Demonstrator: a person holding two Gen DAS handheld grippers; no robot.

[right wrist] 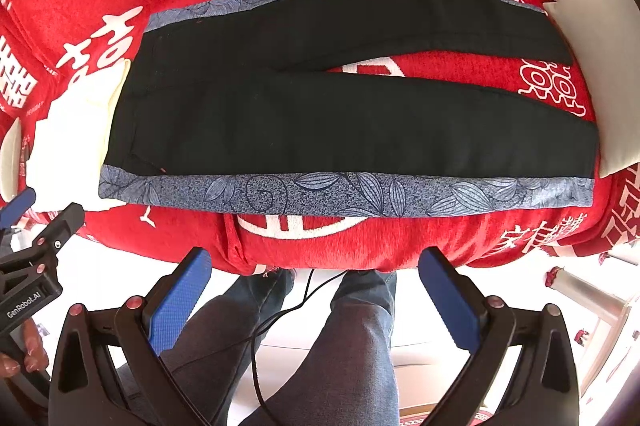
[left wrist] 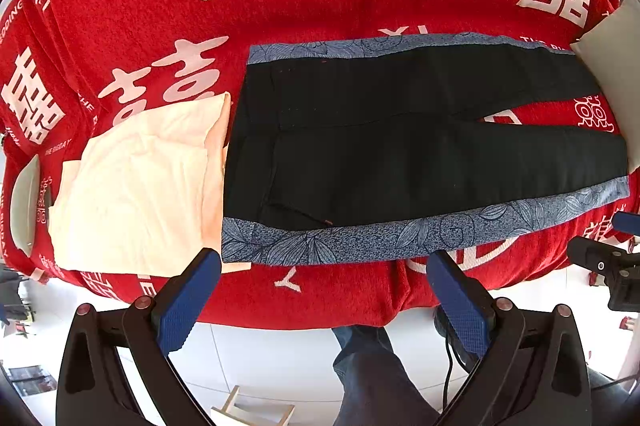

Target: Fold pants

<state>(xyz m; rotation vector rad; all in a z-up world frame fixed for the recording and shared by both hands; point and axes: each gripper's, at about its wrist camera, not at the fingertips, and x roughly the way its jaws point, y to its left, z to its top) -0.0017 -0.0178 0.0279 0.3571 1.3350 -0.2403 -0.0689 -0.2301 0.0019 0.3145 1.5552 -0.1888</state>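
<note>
Black pants (left wrist: 400,150) with blue floral side stripes lie flat and spread on the red sofa, waist to the left, legs to the right; they also show in the right wrist view (right wrist: 320,118). My left gripper (left wrist: 322,266) is open and empty, hovering just in front of the near stripe by the waist. My right gripper (right wrist: 314,264) is open and empty, off the sofa's front edge below the near leg. The left gripper also shows at the left edge of the right wrist view (right wrist: 40,222).
A folded cream garment (left wrist: 140,186) lies left of the waist. A white cushion (right wrist: 600,74) sits at the right by the leg ends. The red cover (left wrist: 280,6) has white characters. The person's legs (right wrist: 340,338) and a black cable (right wrist: 276,318) are below the sofa edge.
</note>
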